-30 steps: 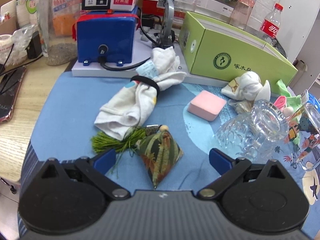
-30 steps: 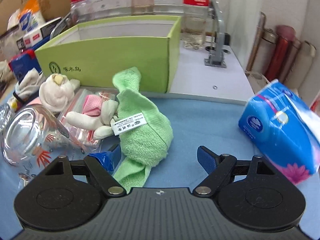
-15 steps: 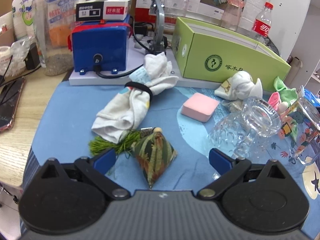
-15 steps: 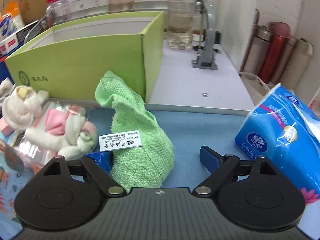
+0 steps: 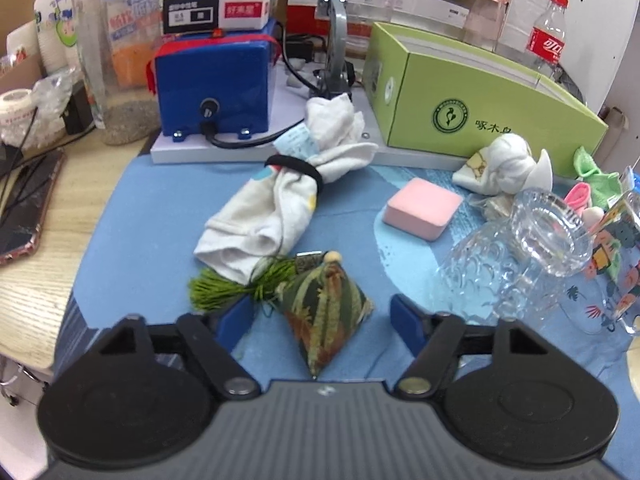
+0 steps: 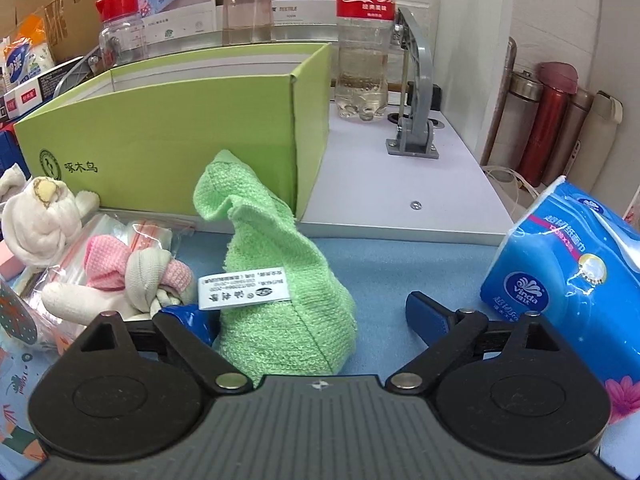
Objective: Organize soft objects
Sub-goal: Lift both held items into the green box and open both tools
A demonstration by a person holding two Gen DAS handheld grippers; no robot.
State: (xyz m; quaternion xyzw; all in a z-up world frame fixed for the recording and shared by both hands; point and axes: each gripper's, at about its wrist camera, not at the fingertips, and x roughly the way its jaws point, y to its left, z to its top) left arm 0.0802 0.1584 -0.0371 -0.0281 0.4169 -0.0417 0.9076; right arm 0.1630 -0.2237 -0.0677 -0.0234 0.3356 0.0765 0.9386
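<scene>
A green patterned pyramid sachet point(image 5: 324, 304) with a green tassel point(image 5: 224, 288) lies on the blue mat. My left gripper point(image 5: 320, 318) straddles it, jaws closing, and a small gap remains on each side of the sachet. Behind it lie a white cloth bundle point(image 5: 272, 204) bound by a black band, a pink sponge point(image 5: 422, 214) and a knotted white cloth point(image 5: 504, 164). In the right wrist view a green towel point(image 6: 280, 300) stands heaped between the fingers of my right gripper point(image 6: 306, 318). Its jaws are closing; the left pad is at the towel, the right pad stands clear.
An open green box point(image 5: 480, 108) point(image 6: 180, 148) stands behind the mat. A glass cup point(image 5: 520, 256) lies on its side beside a printed mug point(image 5: 612, 264). A blue tissue pack point(image 6: 560, 264) is right of the towel; bagged pink-and-white socks point(image 6: 132, 276) are left. A phone point(image 5: 24, 216) lies far left.
The left pads have drawn inward around the sachet. The right gripper has come closer and lower over the green towel, which now sits deeper between its fingers.
</scene>
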